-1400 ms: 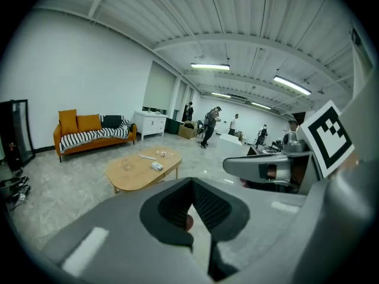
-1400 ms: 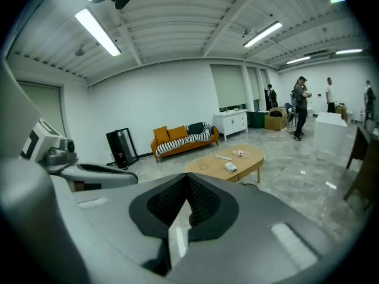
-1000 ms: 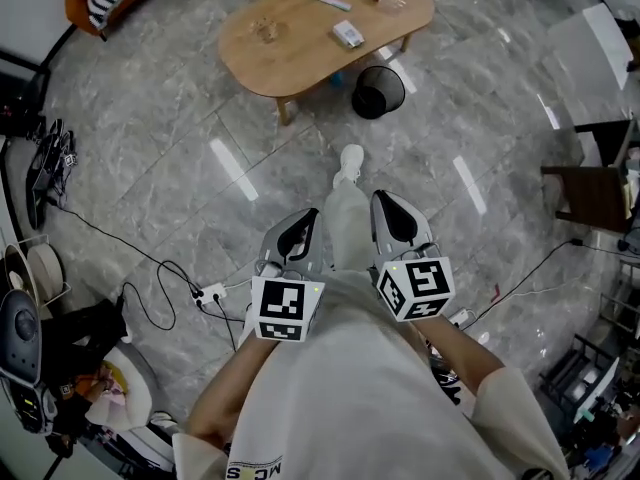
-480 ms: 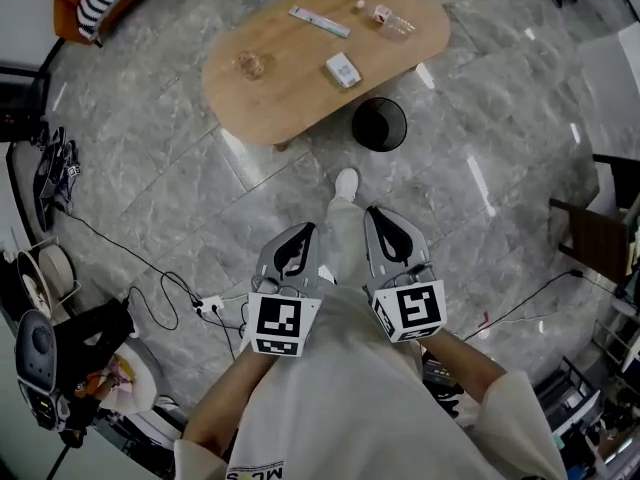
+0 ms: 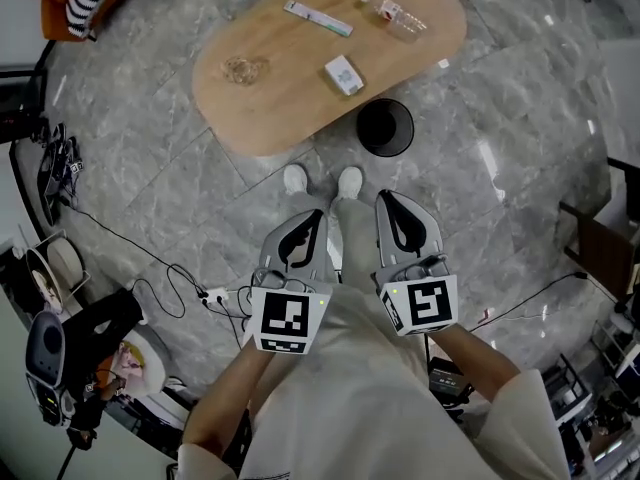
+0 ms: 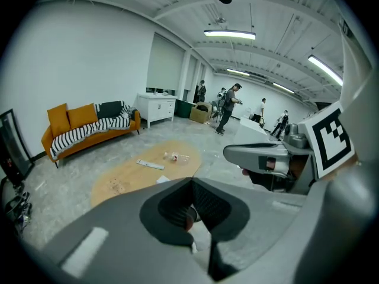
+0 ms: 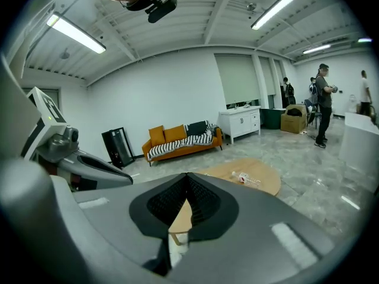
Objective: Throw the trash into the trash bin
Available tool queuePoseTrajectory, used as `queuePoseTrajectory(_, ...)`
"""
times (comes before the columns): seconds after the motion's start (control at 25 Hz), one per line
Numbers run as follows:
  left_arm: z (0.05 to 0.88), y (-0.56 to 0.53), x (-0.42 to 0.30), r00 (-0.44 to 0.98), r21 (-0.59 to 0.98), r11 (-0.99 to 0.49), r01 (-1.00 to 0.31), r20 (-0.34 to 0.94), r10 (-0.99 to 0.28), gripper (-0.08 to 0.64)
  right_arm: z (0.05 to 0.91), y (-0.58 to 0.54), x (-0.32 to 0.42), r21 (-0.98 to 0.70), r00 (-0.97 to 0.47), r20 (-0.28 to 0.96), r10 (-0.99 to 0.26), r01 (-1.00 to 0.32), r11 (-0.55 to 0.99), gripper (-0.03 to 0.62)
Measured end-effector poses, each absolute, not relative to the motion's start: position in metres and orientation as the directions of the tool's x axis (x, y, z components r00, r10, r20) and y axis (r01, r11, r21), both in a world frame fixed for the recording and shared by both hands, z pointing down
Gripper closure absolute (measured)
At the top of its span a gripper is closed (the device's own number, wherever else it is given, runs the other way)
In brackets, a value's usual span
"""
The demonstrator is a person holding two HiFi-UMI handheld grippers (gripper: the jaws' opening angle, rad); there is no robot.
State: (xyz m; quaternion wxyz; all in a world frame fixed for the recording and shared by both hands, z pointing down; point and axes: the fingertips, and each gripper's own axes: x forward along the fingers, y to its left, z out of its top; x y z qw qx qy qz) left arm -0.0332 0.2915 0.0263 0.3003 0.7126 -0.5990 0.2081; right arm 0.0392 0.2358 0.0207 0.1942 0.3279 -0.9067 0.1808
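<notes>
- The oval wooden table (image 5: 290, 108) is the landmark here; all the trash lies on its top, none of it picked up yet.
- A clear plastic bottle (image 5: 401, 18) lies on its side near the table's far right end.
- A long flat box (image 5: 318, 18) lies at the table's far edge, left of the bottle.
- A small white packet (image 5: 344, 75) sits near the table's middle, towards its near edge.
- A crumpled clear wrapper (image 5: 243, 69) rests towards the table's left end.
- The black trash bin (image 5: 385, 128) stands on the grey stone floor just beside the table's near edge, at its right half (its mouth faces up, and the inside looks dark).
- The left gripper (image 5: 318, 214) hangs short of the table on the person's side, jaws closed tip to tip with nothing between them.
- The right gripper (image 5: 386, 197) is level with it, also short of the table; its jaws meet too and it is empty.
- The person's white shoes (image 5: 349, 181) stand between the grippers and the table's near edge.
- An orange sofa (image 6: 89, 126) with a striped throw stands beyond the table's left end, against the wall.
</notes>
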Motion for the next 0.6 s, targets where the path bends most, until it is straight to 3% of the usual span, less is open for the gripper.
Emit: queuePoseTrajectory(0.6,0.115,0.205,-0.078,0.31,0.28,-0.158,-0.947,0.662,-0.682,0.56,0.11,0.159,-0.01,-0.173,-0.633,0.558,-0.537,-0.722,0.67,0.521)
